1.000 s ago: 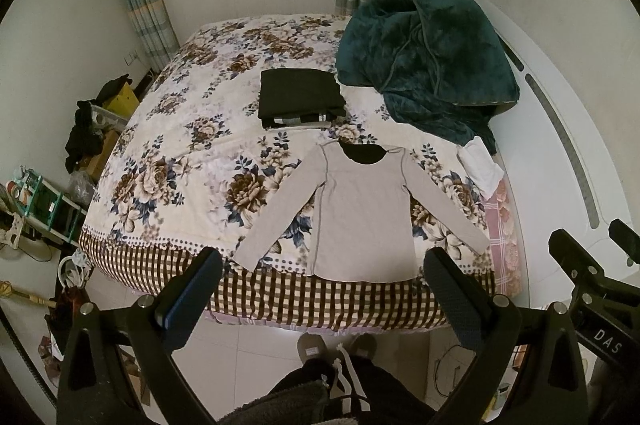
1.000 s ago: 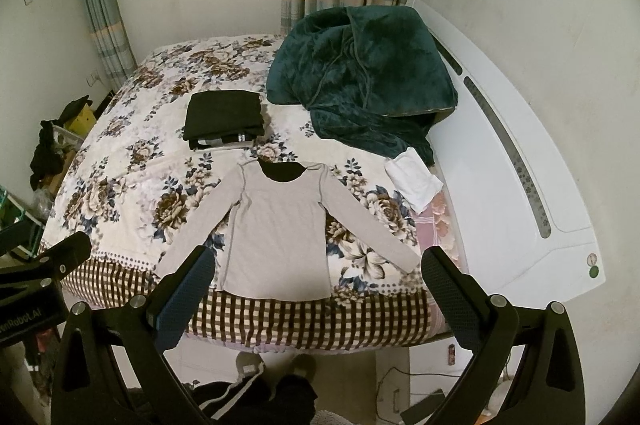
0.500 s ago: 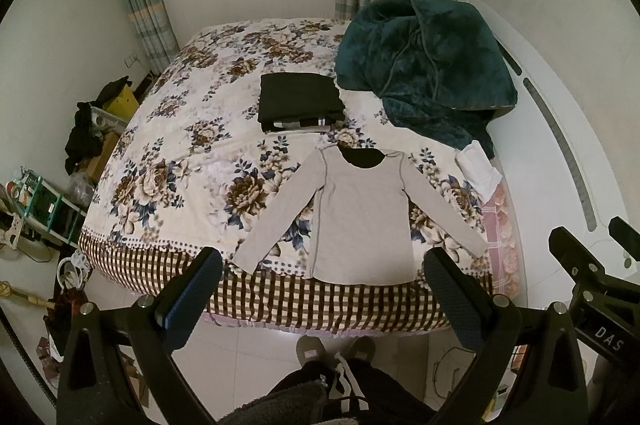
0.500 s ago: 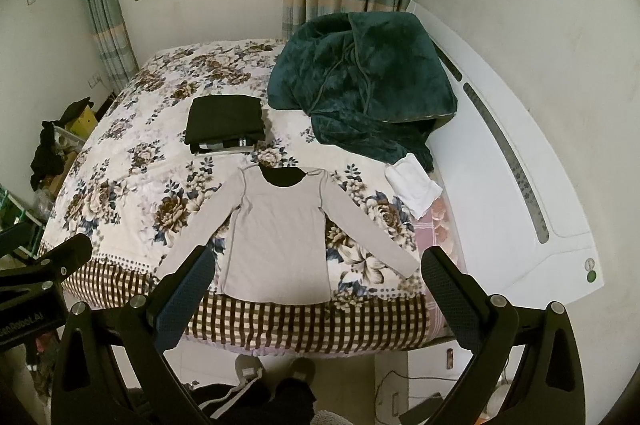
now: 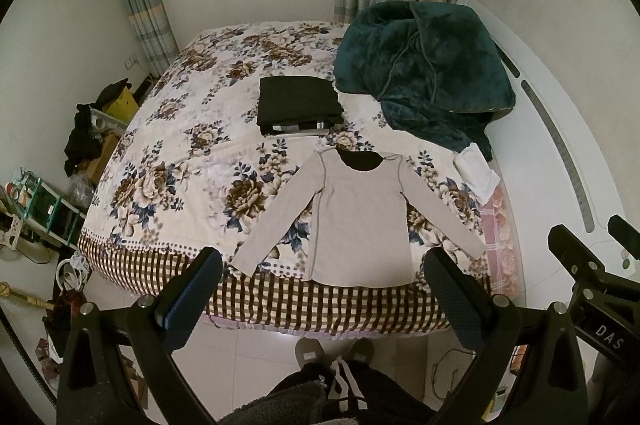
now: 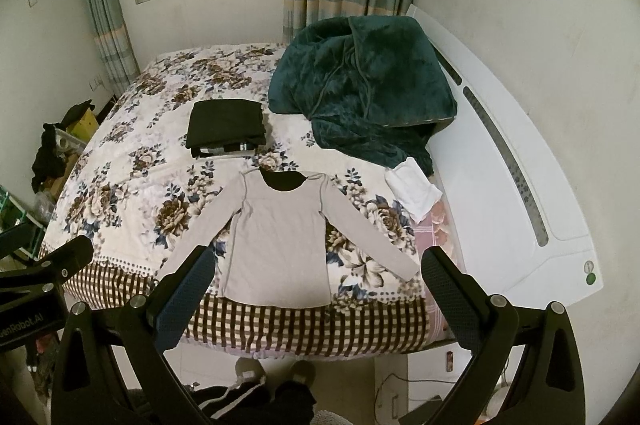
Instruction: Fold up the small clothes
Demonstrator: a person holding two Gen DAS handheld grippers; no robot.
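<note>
Lying flat at the bed's [image 5: 168, 161] 6 o'clock edge, the shirt [image 5: 360, 217] looks light, limp and easily wrinkled, best pinched at a cuff or shoulder seam by either wide-open, empty hand-held gripper [image 5: 320, 301], left or right [image 6: 316, 299].

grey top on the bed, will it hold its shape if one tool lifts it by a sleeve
Probably not. The grey top lies flat and thin with both sleeves spread, so it looks limp and would likely droop and bunch. It looks light, so lifting should be easy. Its hem sits at the bed edge, so a tug might drag it off.
</note>
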